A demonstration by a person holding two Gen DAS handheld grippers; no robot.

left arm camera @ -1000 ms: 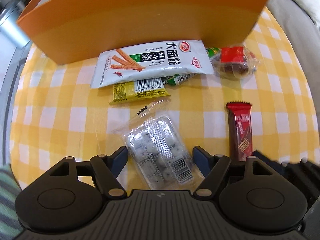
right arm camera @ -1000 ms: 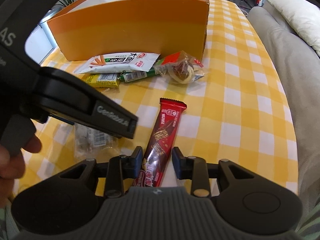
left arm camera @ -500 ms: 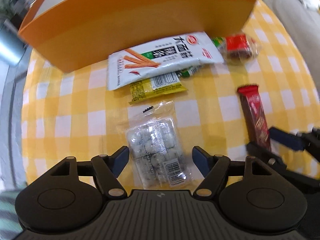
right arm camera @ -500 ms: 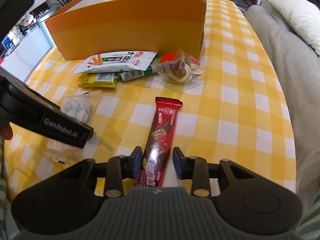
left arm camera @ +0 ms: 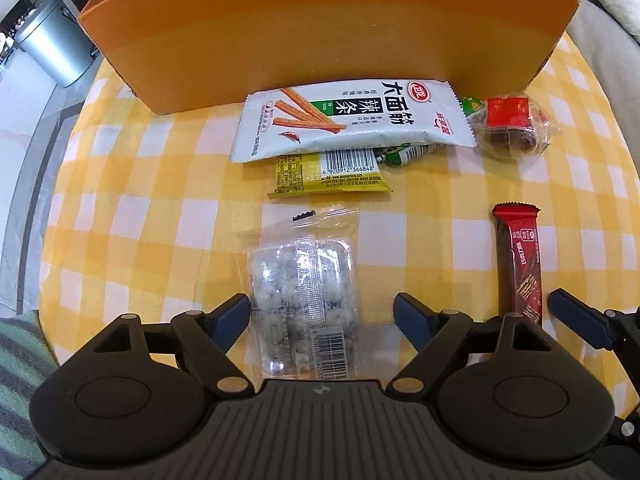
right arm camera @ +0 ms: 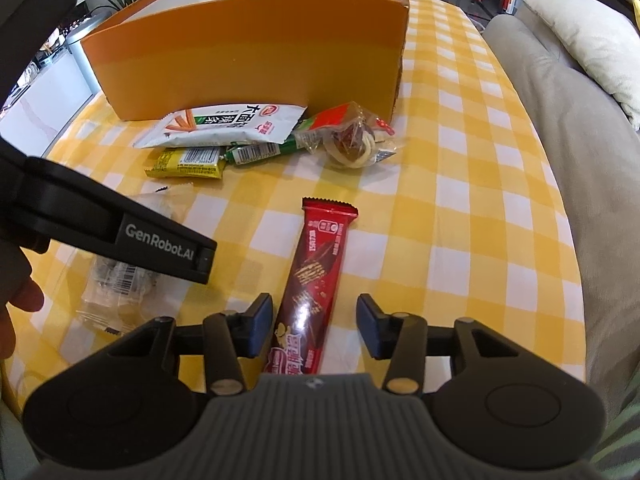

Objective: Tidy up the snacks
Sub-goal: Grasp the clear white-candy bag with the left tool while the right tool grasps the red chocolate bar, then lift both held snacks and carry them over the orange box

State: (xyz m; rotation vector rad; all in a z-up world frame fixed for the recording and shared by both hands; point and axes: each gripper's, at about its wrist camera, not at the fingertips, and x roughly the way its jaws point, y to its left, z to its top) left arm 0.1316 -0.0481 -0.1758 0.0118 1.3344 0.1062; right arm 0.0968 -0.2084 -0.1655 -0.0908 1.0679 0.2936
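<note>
My left gripper is open, its fingers on either side of a clear pack of white candies lying on the yellow checked cloth. My right gripper is open around the near end of a red chocolate bar, which also shows in the left wrist view. Further back lie a white spicy-strip bag, a yellow bar, a green packet and a clear wrapped sweet with a red label. An orange box stands behind them.
The table edge runs along the left, with a grey bin and a plant beyond it. A grey sofa with a cushion lies to the right. The left gripper's body crosses the left of the right wrist view.
The left gripper drew back, then came forward again over the candy pack. The right gripper's jaws have opened wider around the chocolate bar. No snack has moved.
</note>
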